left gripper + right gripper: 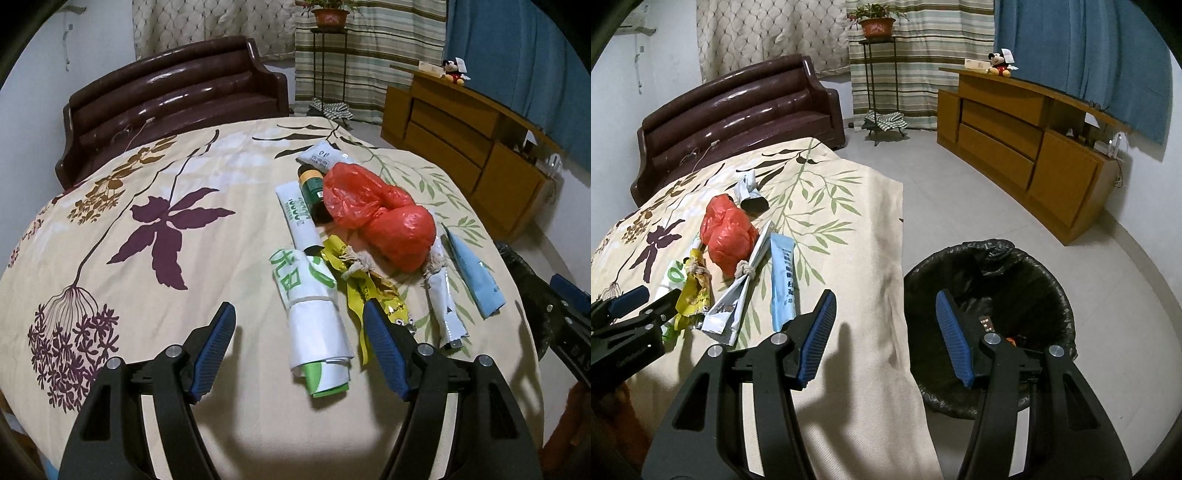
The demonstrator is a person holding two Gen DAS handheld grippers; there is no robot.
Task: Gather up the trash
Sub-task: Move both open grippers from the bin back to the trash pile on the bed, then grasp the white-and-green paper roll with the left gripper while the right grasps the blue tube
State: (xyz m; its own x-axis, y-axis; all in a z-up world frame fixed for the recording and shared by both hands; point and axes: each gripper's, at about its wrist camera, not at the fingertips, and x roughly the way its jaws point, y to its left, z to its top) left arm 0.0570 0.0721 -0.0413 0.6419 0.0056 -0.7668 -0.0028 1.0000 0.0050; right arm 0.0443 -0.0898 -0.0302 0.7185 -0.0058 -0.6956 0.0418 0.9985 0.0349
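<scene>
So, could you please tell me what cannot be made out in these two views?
- Brown bottle: left wrist view, its far side hidden under the red plastic bag.
- Bin contents: right wrist view, dark liner and the right gripper hide them.
- Blue tube print: too small.

The left gripper [299, 314] tilts downward, its blue-padded fingers [216, 347] spread apart and pressing on nothing. The right gripper [886, 306] also angles down, fingers [955, 338] parted, empty between them.
</scene>
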